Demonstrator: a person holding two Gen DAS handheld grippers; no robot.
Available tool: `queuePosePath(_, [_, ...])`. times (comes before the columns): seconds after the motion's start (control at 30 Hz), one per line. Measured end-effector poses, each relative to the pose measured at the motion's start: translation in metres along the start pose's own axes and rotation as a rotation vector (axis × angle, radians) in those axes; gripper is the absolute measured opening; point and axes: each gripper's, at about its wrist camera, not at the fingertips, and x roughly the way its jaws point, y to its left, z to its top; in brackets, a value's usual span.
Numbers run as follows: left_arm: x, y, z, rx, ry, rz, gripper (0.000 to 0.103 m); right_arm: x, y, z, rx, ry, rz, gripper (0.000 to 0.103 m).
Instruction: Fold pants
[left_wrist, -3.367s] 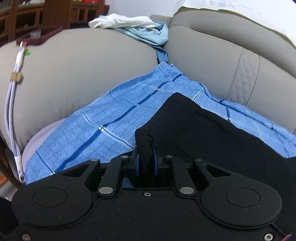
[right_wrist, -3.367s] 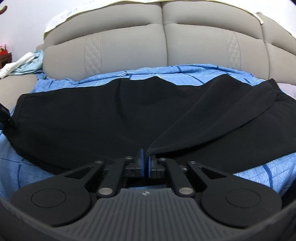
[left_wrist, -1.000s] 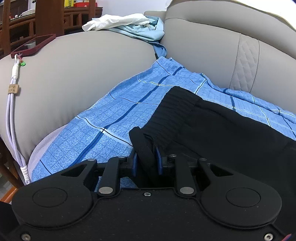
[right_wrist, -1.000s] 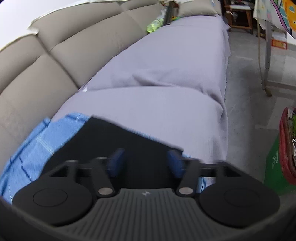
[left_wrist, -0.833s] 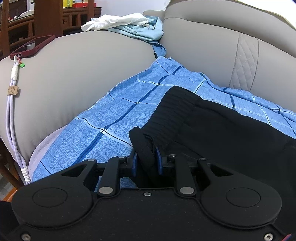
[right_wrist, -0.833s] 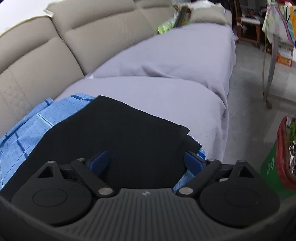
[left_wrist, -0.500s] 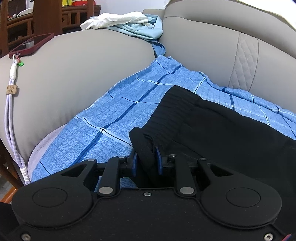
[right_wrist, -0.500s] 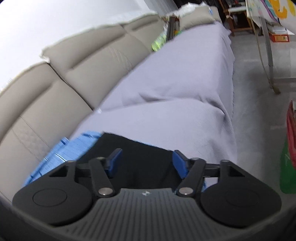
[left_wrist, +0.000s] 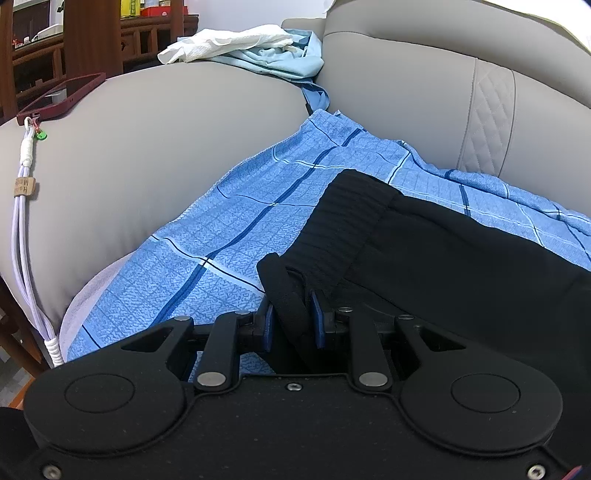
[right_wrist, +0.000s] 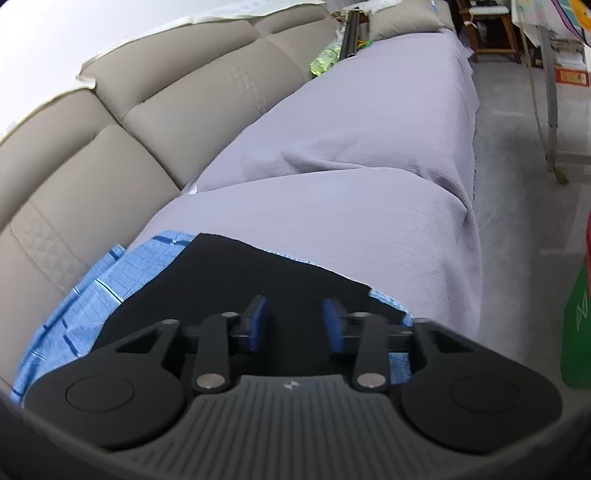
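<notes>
Black pants (left_wrist: 461, 258) lie on a blue checked cloth (left_wrist: 240, 229) on the sofa seat. Their ribbed waistband (left_wrist: 343, 218) points to the left. My left gripper (left_wrist: 291, 314) is shut on a corner of the waistband, which bulges up between the blue pads. In the right wrist view the leg end of the pants (right_wrist: 258, 273) lies flat on the cloth. My right gripper (right_wrist: 293, 314) is open and empty, with its blue pads (right_wrist: 332, 325) above the black fabric near the hem.
The grey sofa armrest (left_wrist: 147, 147) carries a red phone (left_wrist: 62, 96) with a white cord (left_wrist: 22, 221) and a pile of white and pale blue clothes (left_wrist: 251, 48). A lilac cover (right_wrist: 351, 166) drapes the sofa to the right. Floor and furniture legs (right_wrist: 550, 110) lie beyond.
My right gripper let go of the pants leg, swung to the leg end and now stands open over it, its jaws narrower than before. My left gripper keeps its hold and has hardly moved.
</notes>
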Motion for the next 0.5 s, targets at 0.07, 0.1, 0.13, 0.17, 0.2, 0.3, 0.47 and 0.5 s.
queuePosePath(0.07, [0.000,0.000,0.000,0.002,-0.001,0.001,0.021,0.004,0.006,-0.005,-0.027,-0.021,-0.071,0.002])
queuePosePath(0.1, [0.000,0.000,0.000,0.000,0.000,0.001,0.021,0.001,0.010,-0.008,-0.046,-0.038,-0.097,0.002])
queuePosePath(0.13, [0.000,0.000,0.000,-0.004,0.001,0.000,0.021,-0.001,0.014,-0.010,-0.063,-0.052,-0.130,0.002])
queuePosePath(0.17, [0.000,0.000,0.000,-0.004,0.001,-0.001,0.021,-0.004,0.017,-0.012,-0.085,-0.072,-0.167,0.002])
queuePosePath(0.2, [0.000,0.000,0.000,-0.004,0.002,-0.002,0.021,-0.008,0.018,-0.013,-0.101,-0.094,-0.203,0.002])
queuePosePath(0.3, [0.000,0.000,0.000,0.000,0.001,-0.001,0.021,-0.020,0.007,-0.012,-0.075,-0.131,-0.261,0.002])
queuePosePath(0.47, [0.001,-0.001,0.002,0.002,0.012,0.001,0.021,-0.040,-0.010,-0.006,0.046,-0.094,0.020,0.014])
queuePosePath(0.5, [0.001,-0.001,0.002,0.003,0.012,0.002,0.021,-0.043,0.000,-0.007,0.019,-0.086,0.049,0.017])
